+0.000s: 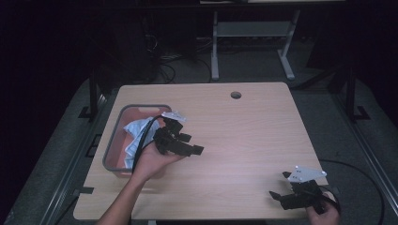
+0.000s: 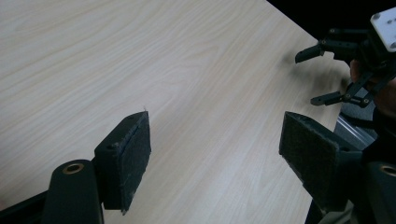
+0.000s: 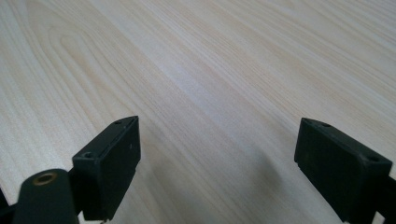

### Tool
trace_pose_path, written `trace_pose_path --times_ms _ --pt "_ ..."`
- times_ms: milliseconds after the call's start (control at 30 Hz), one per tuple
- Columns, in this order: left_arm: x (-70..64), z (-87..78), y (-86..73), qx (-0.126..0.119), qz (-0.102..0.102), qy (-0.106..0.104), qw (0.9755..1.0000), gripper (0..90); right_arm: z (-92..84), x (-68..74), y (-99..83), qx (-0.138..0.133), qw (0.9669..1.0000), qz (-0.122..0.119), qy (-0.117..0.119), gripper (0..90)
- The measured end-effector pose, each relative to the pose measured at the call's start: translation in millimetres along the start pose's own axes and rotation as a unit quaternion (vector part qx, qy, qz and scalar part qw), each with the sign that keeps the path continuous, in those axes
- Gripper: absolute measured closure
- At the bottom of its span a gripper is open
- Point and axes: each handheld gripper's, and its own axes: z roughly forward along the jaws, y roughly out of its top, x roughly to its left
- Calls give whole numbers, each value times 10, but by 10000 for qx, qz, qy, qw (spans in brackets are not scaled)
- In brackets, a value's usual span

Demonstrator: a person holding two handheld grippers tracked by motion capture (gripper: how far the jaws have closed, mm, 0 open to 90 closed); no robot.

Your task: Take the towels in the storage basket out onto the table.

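Seemingly little of the work is done yet: both tools are empty. Starting at the left, a grey-rimmed bin (image 1: 114,133) sits just behind and beside the left gripper (image 1: 190,145). Inside it lies a crumpled pale blue-and-white cloth (image 1: 133,136), bunched toward the side nearest that gripper; nothing else can be made out in it. The left gripper hangs over bare table (image 1: 248,136) just right of the bin, its jaws spread wide with nothing between them. Far to the right, near the table's front corner, the right gripper (image 1: 278,196) also stands wide apart and empty. Taking the cloth out looks like what remains.
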Motion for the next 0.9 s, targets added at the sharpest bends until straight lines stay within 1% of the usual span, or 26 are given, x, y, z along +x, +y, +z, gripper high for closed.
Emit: trace_pose_path --times_ms 33,133,167,300,367,400,433,533,567,767,800,833,867,900 --pt "37 -48 -2 -3 -60 27 10000 249 1 -3 -3 12 10000 -4 -13 138" --pt "76 -87 -6 -6 -103 57 9999 250 1 -4 -2 3 10000 2 -8 138" --pt "119 -131 -7 -3 -145 109 9998 250 -3 0 0 -9 10000 5 -1 138" --pt "200 -231 -6 -114 -246 166 9995 252 6 8 2 8 10000 8 0 138" --pt "239 -267 -12 -62 -269 252 9993 253 9 10 5 9 10000 -3 1 138" --pt "239 -267 -12 -62 -269 252 9993 253 9 10 5 9 10000 -3 1 138" --pt "276 -311 -26 -90 -297 318 9990 253 4 10 7 4 10000 -8 -2 138" --pt "304 -351 -43 -109 -349 378 9986 253 -1 9 3 -5 10000 16 -8 138" --pt "325 -392 -60 -119 -383 430 9983 255 -1 7 1 -13 10000 18 -11 138" --pt "409 -499 -94 -110 -443 612 9971 255 -3 12 5 -15 10000 2 -15 138" --pt "409 -499 -94 -110 -443 612 9971 255 -3 10 5 -8 10000 -19 -16 138" --pt "452 -535 -107 -111 -489 639 9967 254 -1 12 7 -15 10000 10 -16 138" --pt "467 -550 -113 -123 -529 682 9962 255 2 11 8 -18 10000 11 -18 138" --pt "492 -570 -121 -105 -516 723 9960 255 3 11 9 -13 10000 12 -17 138"
